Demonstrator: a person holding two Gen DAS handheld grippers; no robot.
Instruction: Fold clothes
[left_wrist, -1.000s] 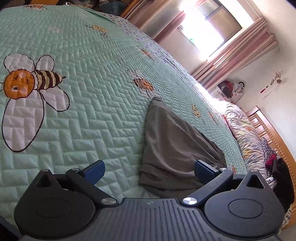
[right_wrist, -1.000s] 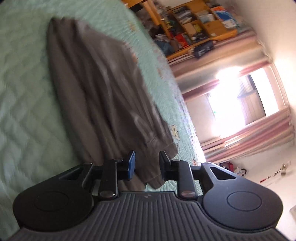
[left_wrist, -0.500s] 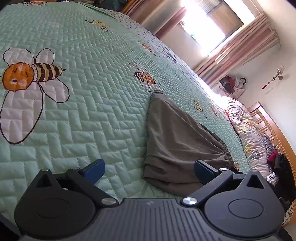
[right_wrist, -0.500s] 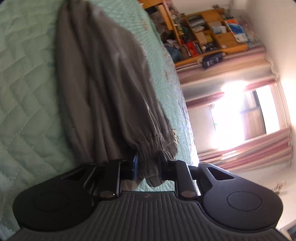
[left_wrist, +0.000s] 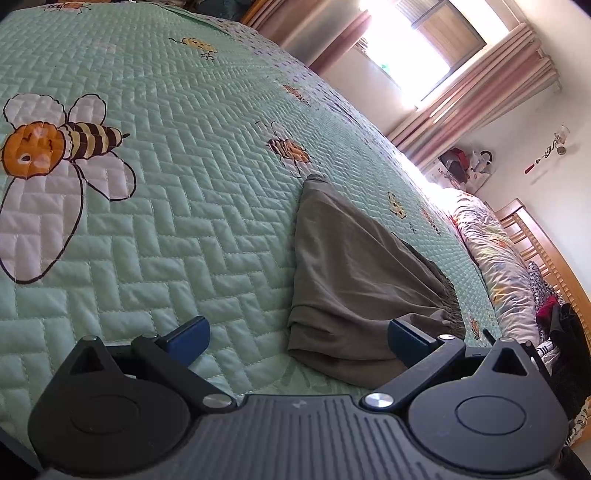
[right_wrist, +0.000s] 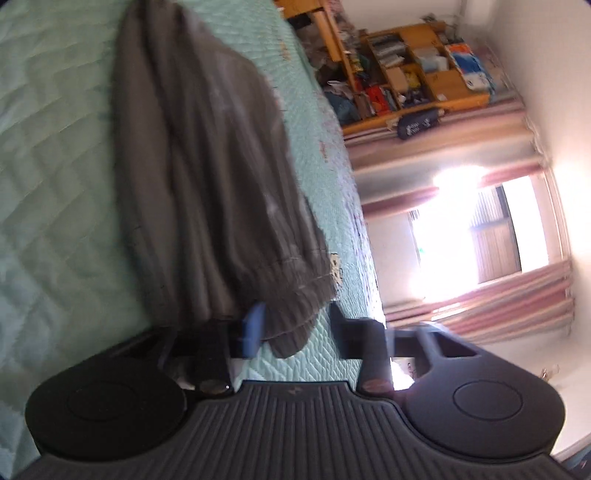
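Note:
A grey garment (left_wrist: 354, 280) with a gathered elastic end lies folded lengthwise on the green quilted bedspread (left_wrist: 177, 229). My left gripper (left_wrist: 299, 338) hangs open just in front of its near folded edge, nothing between the fingers. In the right wrist view the same grey garment (right_wrist: 207, 177) stretches away across the bedspread (right_wrist: 55, 177). My right gripper (right_wrist: 295, 328) is at its gathered end and its jaws are opening. The cloth's corner still hangs between them against the blue left pad (right_wrist: 253, 326), apart from the right finger.
A patterned duvet (left_wrist: 495, 258) and a wooden headboard (left_wrist: 546, 254) lie along the bed's right side, with dark clothes (left_wrist: 565, 354) heaped there. Curtains and a bright window (right_wrist: 480, 236) stand beyond the bed. A cluttered wooden shelf (right_wrist: 406, 74) is against the far wall.
My right gripper closed on the garment's gathered end half a second ago and has now spread its jaws, letting the cloth go. The left gripper has stayed open and nearly still.

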